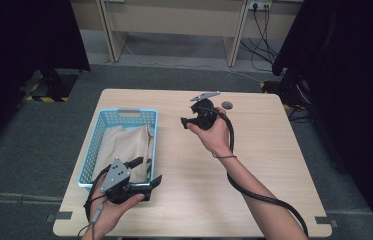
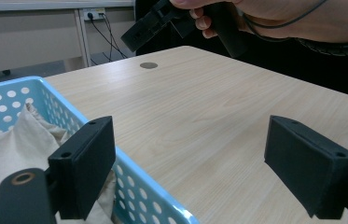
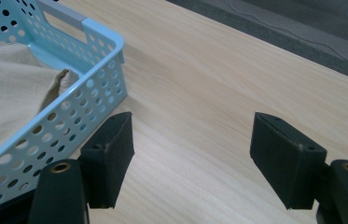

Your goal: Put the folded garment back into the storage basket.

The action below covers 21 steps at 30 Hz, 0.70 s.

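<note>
Both jaws of each hand-held gripper stand wide apart, holding nothing.

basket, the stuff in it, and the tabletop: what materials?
Basket: looks like moulded plastic, light blue with a slight sheen; walls pierced by even rows of round holes. Cloth inside: a beige woven fabric, matte, by its soft folds and creases. Table: pale wood-grain surface, smooth; probably laminate, though solid wood can't be ruled out.
</note>
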Available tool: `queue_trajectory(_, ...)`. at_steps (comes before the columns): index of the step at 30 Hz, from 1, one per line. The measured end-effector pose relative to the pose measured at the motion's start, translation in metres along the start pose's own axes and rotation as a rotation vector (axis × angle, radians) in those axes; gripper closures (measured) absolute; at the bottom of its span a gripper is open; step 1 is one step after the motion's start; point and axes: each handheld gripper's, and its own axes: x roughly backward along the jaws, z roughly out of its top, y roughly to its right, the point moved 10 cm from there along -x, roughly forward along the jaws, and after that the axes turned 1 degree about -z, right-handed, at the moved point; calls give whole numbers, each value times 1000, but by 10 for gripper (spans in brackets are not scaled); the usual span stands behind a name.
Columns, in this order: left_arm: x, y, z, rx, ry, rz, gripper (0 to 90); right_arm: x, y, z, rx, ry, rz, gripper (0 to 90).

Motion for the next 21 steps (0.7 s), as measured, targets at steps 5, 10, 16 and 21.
queue_trajectory(5, -3, 3, -1, -3, -2, -9, 157, 5, 10, -8, -4, 2, -8, 312)
queue_trajectory(10, -8, 9, -1, -11, -1, -26, 157, 9, 21, -17, -15, -3, -21, 312)
queue_trajectory(16, -13, 15, -1, -15, 0, -44, 157, 14, 30, -25, -28, -3, -28, 312)
queue_trajectory(21, -17, 20, -4, -14, -6, -59, 157, 19, 38, -33, -29, -3, -34, 312)
